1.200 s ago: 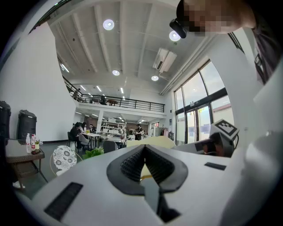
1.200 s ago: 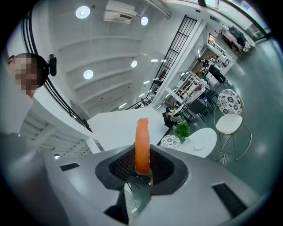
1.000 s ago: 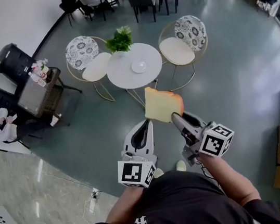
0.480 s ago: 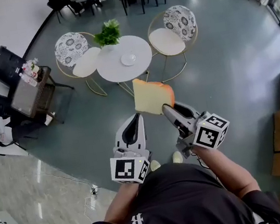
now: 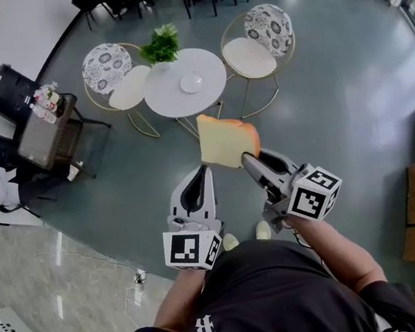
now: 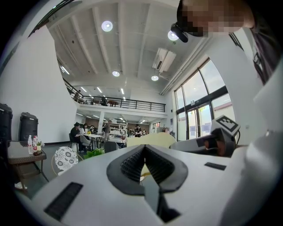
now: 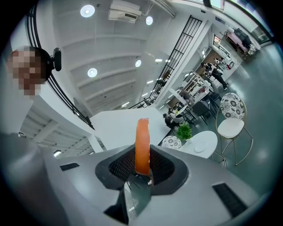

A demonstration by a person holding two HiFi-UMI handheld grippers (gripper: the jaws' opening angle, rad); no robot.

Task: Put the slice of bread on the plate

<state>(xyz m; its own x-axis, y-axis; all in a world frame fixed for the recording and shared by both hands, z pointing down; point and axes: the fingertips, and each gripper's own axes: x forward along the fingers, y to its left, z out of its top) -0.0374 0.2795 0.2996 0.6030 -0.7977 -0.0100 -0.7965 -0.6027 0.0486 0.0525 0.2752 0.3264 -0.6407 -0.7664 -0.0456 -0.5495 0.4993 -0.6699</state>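
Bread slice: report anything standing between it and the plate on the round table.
Nothing visible does. The bread slice, clamped in the right gripper, is over open floor short of the round table; the plate lies bare, the plant at the table's far edge.

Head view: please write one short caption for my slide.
Right gripper holds a bread slice short of the round table with the plate.

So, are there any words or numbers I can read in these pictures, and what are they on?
No readable words or numbers.
Shirt: white emblem, too blurred to read.
Cube on left tool, cube on right tool: square patterns, not writing.
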